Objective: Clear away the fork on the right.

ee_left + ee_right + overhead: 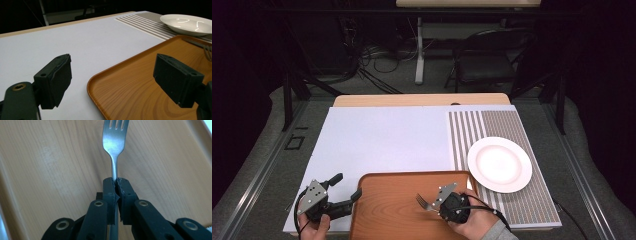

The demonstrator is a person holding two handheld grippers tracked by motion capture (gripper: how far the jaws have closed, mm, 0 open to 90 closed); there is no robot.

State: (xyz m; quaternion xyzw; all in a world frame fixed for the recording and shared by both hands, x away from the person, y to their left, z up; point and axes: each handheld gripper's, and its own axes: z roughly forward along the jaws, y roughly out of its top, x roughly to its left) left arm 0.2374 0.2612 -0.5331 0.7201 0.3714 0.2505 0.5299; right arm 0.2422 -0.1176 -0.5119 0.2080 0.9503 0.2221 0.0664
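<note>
From above, the person's right hand-held black gripper (432,204) hangs over the near right part of the brown wood-grain plastic tray (382,210), and a silver metal fork (422,201) sticks out of it toward the left and slightly away from the person, tines leading. That high view is too small to show how the fork is held; the right gripper view settles it, since there the two black jaws are pressed together on the fork's thin neck (114,157), with the handle running back between them and the tines (116,123) pointing straight ahead along the jaws' own line, over the tray's grained surface (50,170). So the fork's long axis lies in line with the gripper, roughly level above the tray, and whether its tip touches the wood I cannot tell. The left hand-held black gripper (343,187) sits at the tray's near left corner in the high view, its jaws spread well apart with nothing between them; the left gripper view confirms the wide gap, one pad (53,81) over the white table sheet (75,37) and the other (177,78) over the tray's rounded corner (91,86). That same view catches the fork's tines (208,51) at its right edge and, beyond, the round white ceramic plate (186,23) resting on the grey striped placemat (140,21), which from above lies to the right of the tray, plate (499,164) just beside the tray's far right corner.
</note>
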